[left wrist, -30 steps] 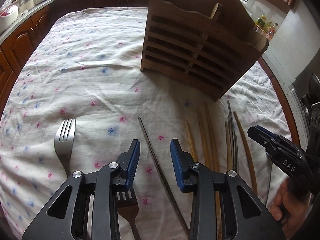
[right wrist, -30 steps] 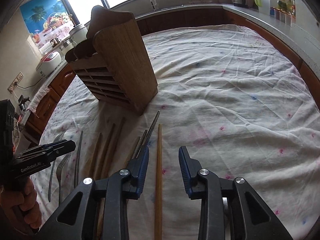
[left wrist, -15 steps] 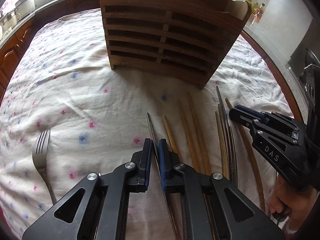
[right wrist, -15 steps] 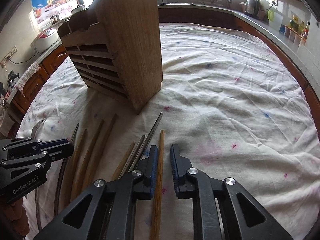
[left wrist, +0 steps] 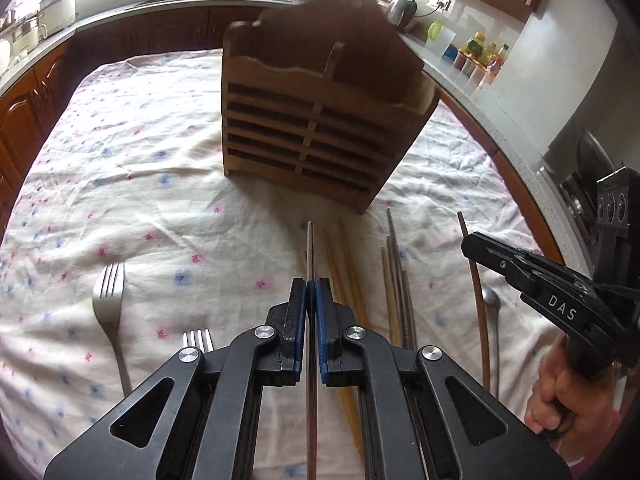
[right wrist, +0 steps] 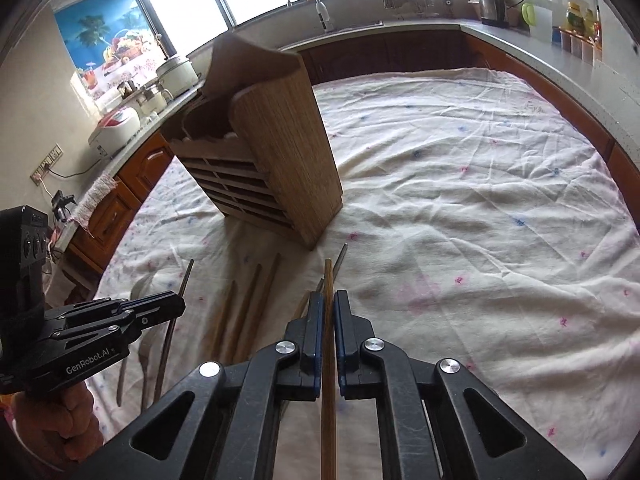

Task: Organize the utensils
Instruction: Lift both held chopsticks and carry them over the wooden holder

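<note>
My left gripper (left wrist: pixel 311 286) is closing its jaws on a thin metal chopstick (left wrist: pixel 310 252), and the blue pads press it; the stick points at the slatted wooden utensil holder (left wrist: pixel 312 132) on the flowered cloth. In the right wrist view my right gripper (right wrist: pixel 328 298) is closing on a brown wooden chopstick (right wrist: pixel 328 276), with the pads tight against it, just in front of the holder's (right wrist: pixel 276 152) side wall. Each gripper shows in the other's view, at the right (left wrist: pixel 472 242) and at the left (right wrist: pixel 176 304).
Two forks (left wrist: pixel 108 296) (left wrist: pixel 197 338) lie left of my left gripper. Several wooden and metal chopsticks (left wrist: pixel 348 272) and a spoon (left wrist: pixel 491 300) lie between the grippers. Bare cloth (right wrist: pixel 480 220) spreads to the right. Cabinets and counters ring the table.
Both grippers went from open around their chopsticks to shut on them. Both have since risen a little, and the holder now looks farther off and lower in both views.
</note>
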A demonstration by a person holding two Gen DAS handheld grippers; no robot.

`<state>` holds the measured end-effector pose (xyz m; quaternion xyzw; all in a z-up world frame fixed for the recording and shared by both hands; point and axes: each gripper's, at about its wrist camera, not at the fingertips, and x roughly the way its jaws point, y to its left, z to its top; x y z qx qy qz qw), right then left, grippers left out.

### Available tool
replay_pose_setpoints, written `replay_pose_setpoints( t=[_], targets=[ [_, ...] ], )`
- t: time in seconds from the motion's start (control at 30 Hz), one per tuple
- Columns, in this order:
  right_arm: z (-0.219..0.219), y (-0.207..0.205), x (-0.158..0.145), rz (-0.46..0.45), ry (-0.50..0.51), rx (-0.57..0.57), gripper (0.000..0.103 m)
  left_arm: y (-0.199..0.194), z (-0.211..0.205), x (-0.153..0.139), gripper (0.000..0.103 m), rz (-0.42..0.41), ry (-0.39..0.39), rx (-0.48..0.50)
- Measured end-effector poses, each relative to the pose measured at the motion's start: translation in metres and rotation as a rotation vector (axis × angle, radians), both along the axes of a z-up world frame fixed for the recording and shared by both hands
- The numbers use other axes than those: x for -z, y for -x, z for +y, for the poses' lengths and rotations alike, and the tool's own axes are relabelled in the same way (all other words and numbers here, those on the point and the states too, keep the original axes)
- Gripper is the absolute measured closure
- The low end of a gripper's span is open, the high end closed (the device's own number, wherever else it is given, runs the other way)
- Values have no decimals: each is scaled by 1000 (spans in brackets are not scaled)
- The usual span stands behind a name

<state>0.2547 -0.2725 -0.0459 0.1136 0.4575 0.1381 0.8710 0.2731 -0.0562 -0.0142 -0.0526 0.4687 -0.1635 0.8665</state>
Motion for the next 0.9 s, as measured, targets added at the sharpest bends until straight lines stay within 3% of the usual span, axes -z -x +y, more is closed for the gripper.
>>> replay_pose_setpoints(
  t=[0.37,0.9],
  targets=[
    [-8,52,-81,-180,-53,21,98,61,28,-72,99,-155,104,-5],
    [-10,70,-132,-346,-103,61,98,79,48,-110,99,-270,151,-34]
  ],
)
